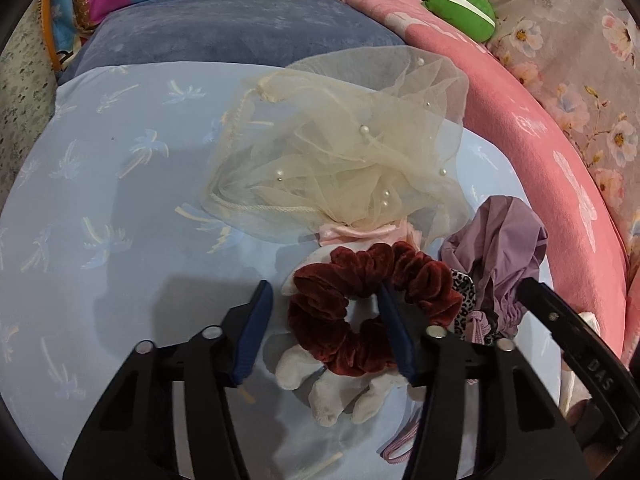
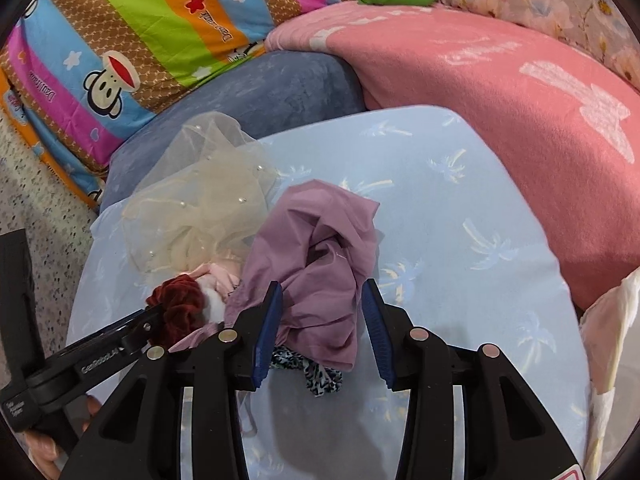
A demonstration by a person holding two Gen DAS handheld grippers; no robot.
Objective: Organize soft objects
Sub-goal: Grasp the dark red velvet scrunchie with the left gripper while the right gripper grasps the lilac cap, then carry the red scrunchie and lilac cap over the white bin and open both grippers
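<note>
Soft objects heaped toward the near right part of a pale blue palm-print pillow point(image 1: 120, 200). Farthest back in the heap, cream tulle point(image 1: 340, 152) dotted with pearls; at its near edge, a pink satin piece point(image 1: 360, 232). In front of that, dark red velvet scrunchie point(image 1: 320, 332) lying on a white plush toy point(image 1: 320, 384). Just right of the scrunchie, a leopard-print piece point(image 1: 464, 300), then crumpled purple cloth point(image 2: 320, 248), partly covering the leopard print.

Left gripper point(image 1: 323, 286) angled down over the scrunchie, jaws parted: one blue pad over the ring's hole, touching or just above the velvet, cannot tell which; the other pad clear of it over bare pillow. Nothing gripped.

Right gripper point(image 2: 323, 284) angled down over the purple cloth, jaws parted, cloth between them: one pad against a fold, the other just beside the cloth's edge, not pressing. No grip seen.

Behind the pillow, a blue-grey velvet cushion point(image 1: 240, 28); beyond it, a striped monkey-print quilt point(image 2: 120, 40). Along the right, a pink blanket point(image 1: 520, 120), with a green plush point(image 1: 460, 4) at its far end.
</note>
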